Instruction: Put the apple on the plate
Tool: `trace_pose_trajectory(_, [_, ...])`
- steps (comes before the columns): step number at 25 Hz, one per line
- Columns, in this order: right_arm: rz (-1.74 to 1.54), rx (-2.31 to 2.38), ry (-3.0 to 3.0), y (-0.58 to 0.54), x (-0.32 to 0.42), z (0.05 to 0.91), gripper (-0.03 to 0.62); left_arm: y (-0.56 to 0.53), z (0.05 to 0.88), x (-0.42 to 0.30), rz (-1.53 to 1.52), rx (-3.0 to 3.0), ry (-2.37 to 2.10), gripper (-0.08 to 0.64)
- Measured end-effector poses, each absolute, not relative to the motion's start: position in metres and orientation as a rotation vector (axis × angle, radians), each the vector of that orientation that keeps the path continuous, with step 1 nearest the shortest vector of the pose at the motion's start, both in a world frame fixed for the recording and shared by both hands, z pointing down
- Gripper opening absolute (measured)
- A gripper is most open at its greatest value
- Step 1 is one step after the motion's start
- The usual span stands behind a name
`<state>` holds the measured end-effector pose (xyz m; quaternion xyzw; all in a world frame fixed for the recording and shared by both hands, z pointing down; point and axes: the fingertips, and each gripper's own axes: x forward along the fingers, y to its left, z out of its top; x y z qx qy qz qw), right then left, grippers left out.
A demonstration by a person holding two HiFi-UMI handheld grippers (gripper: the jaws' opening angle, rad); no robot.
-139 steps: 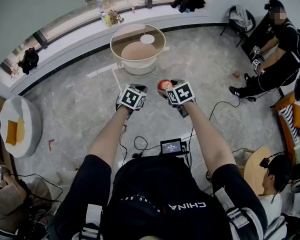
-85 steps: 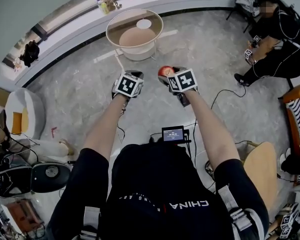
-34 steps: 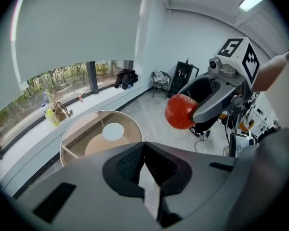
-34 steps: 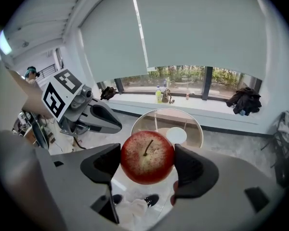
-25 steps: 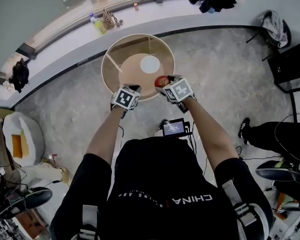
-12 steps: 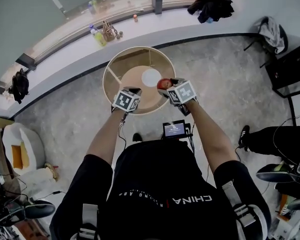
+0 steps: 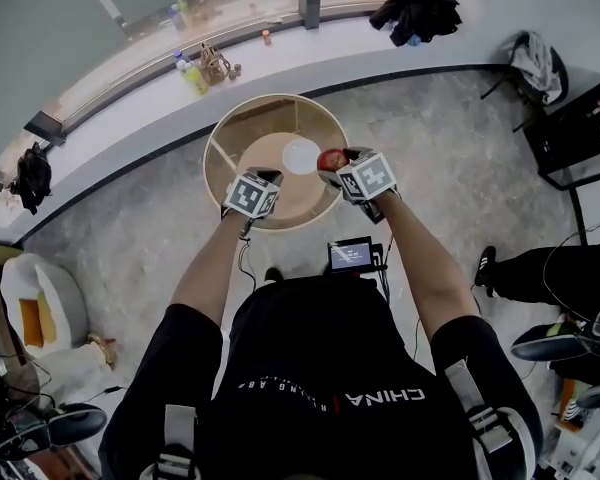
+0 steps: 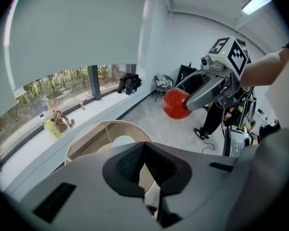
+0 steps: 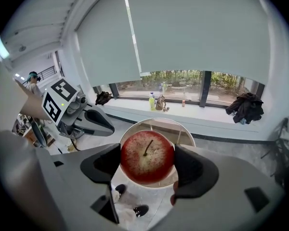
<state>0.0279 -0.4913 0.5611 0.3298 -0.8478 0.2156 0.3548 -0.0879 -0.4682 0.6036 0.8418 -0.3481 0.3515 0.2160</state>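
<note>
Right gripper (image 9: 147, 165) clamps the apple (image 9: 147, 155) with the plate (image 7: 295, 156) just to its left, presumably poised for lowering; left gripper (image 8: 145, 165), jaws together and empty, hangs clear.

We're in a bright office lounge here: a long curved window ledge (image 7: 110, 118) runs under pale roller blinds (image 9: 197, 28), with a grey stone floor (image 7: 460, 138) below and a strip light (image 8: 256, 1) overhead. A round wooden table (image 7: 255, 118) stands by the ledge, and bottles (image 7: 188, 71) and a dark jacket (image 7: 415, 8) sit on it.
</note>
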Motion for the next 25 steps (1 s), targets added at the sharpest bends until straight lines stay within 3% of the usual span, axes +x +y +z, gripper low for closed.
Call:
trace_pose_trajectory(15, [0.586, 0.745, -2.175, -0.509, 0.066, 0.593, 0.348, -0.492, 0.618, -0.065, 0.989, 2.286, -0.984, 0.018])
trace_pose_trajectory(25, [0.611, 0.694, -2.130, -0.585, 0.038, 0.724, 0.348, -0.570, 0.716, -0.061, 0.909, 2.216, -0.989, 0.018])
